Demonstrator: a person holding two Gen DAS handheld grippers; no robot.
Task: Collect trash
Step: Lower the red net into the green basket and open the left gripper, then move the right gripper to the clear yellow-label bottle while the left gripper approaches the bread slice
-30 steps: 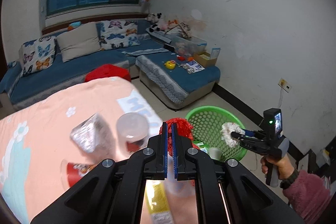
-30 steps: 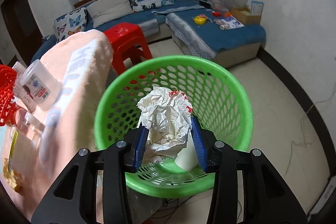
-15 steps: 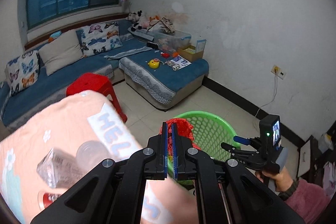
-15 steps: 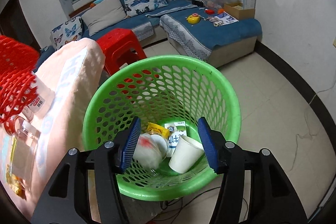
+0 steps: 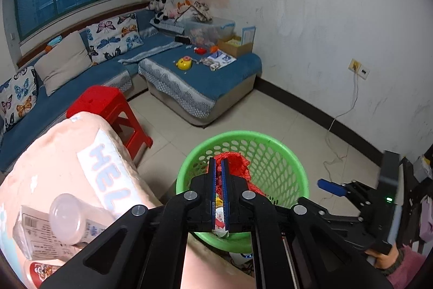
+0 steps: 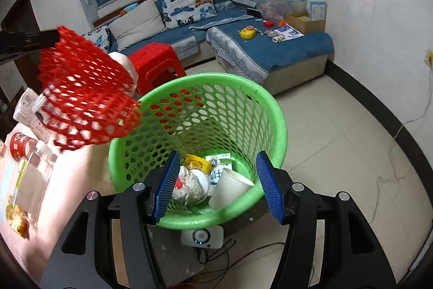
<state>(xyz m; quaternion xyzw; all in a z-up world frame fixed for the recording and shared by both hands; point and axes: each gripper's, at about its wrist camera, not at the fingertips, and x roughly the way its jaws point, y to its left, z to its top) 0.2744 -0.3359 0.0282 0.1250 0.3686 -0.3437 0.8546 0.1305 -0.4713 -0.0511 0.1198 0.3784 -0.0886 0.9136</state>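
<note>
A green mesh basket [image 6: 278, 110] stands on the floor beside the table. Inside it lie crumpled white paper [image 6: 189, 186], a paper cup [image 6: 230, 187] and small wrappers. My right gripper [image 6: 217, 155] hovers over the basket's near rim, its jaws opening with nothing between the blue pads. My left gripper [image 5: 218, 164] is shut on a red foam net [image 5: 238, 164] and holds it above the basket [image 5: 270, 138]. In the right wrist view the red net [image 6: 84, 99] hangs at the basket's left rim.
A table with a pink cloth [image 5: 67, 153] carries clear plastic bottles [image 5: 65, 221], a red-labelled cup [image 6: 20, 145] and a snack bag. A red stool [image 5: 105, 102] and a blue sofa [image 5: 203, 83] stand behind. A white device [image 6: 201, 236] with cables lies under the basket.
My right gripper has opened and the crumpled paper has dropped into the basket. My left gripper has carried the red net from over the table to above the basket.
</note>
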